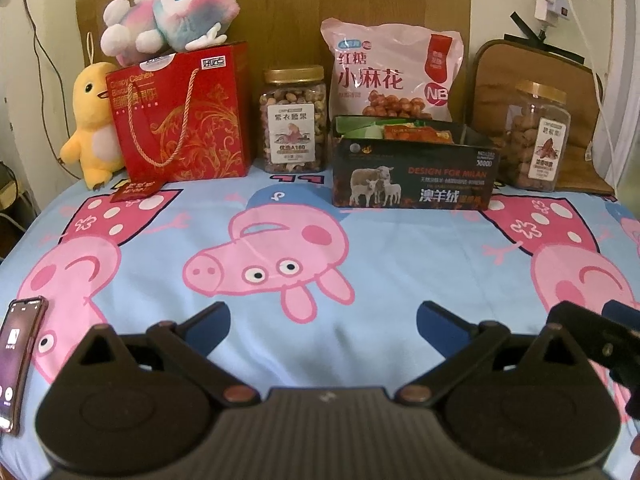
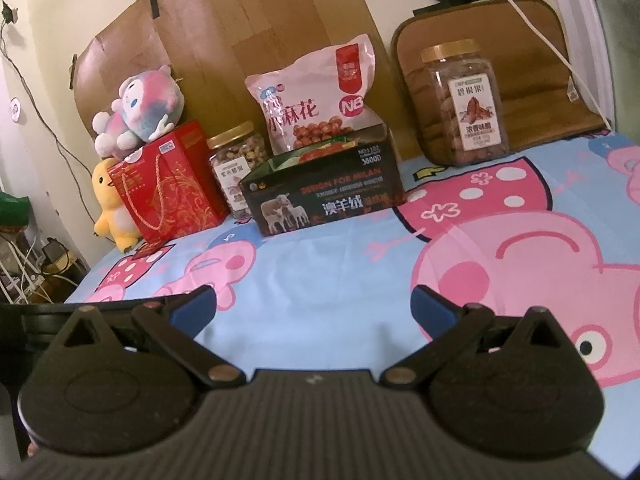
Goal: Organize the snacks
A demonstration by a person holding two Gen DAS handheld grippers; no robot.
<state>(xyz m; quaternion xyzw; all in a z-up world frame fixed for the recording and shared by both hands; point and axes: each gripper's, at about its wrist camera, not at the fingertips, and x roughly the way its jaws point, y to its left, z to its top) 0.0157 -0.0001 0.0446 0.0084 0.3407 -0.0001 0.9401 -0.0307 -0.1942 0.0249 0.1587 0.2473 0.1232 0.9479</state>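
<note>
A broad stretch of the cartoon-pig bedsheet (image 1: 320,240) is lying bare between the grippers and the back row, giving open passage; the black open-topped box (image 1: 414,172) is standing furthest forward, blocking the way to the pink snack bag (image 1: 394,74) leaning just behind it; a narrow gap is showing between the box and the cashew jar (image 1: 294,120); the red gift bag (image 1: 182,116) is crowding that jar's other side; the pecan jar (image 1: 538,136) is standing apart on the right, with room around it; a phone (image 1: 20,364) is lying at the near left edge.
</note>
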